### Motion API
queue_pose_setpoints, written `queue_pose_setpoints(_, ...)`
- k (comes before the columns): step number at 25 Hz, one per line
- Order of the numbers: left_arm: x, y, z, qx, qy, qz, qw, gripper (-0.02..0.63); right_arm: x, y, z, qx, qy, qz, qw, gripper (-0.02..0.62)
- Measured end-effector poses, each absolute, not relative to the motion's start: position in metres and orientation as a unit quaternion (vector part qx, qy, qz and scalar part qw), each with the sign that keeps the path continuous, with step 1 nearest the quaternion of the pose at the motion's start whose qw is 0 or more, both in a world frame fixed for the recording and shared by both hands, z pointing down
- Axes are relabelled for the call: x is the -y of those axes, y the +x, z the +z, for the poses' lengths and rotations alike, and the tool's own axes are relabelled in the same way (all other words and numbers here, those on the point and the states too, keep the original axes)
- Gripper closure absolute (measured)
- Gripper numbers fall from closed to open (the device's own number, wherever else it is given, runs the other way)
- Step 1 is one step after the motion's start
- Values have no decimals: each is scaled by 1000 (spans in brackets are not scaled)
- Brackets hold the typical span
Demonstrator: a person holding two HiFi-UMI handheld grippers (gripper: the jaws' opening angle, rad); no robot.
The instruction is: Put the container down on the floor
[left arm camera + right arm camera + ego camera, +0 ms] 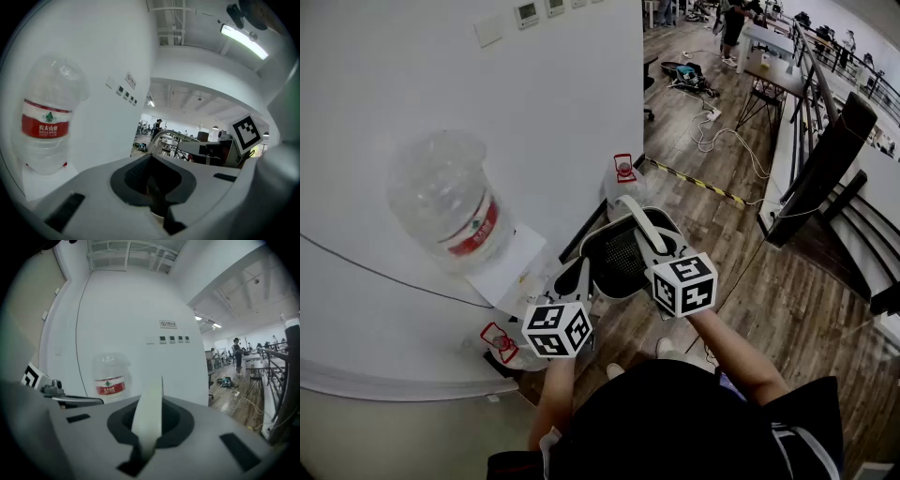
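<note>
The container [617,262] is a black mesh basket with a pale strap handle [630,211]. It hangs between my two grippers, above the wooden floor [741,234] and close to the white wall. My left gripper [581,274] is shut on the basket's near left side, and black mesh [152,187] fills the gap between its jaws. Clamped on the pale strap [150,413] is my right gripper [649,246], with the strap rising straight up out of its jaws. The basket's inside is hidden.
A large clear water jug [445,202] with a red label stands on a white sheet by the curved wall. Two red-capped jugs [623,169] [499,342] sit on the floor near the wall. Cables [727,141], tables and a stair rail [825,159] lie to the right.
</note>
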State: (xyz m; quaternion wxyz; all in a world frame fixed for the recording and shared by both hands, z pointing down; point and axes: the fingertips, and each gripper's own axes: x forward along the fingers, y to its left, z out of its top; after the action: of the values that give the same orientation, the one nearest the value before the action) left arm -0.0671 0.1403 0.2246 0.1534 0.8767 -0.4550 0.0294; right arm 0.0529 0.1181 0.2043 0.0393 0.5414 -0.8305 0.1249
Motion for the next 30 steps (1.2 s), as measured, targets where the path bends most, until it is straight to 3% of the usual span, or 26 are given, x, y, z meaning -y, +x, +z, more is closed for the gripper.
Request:
queue_pose_setpoints(11,-125,-67,221,465,871,21,157,592,-101,51,199,838,530,128,32,565)
queue_pose_setpoints(30,-96,-1,232,519,840,16,160,592,-63,111,223,872,465,140,49,565)
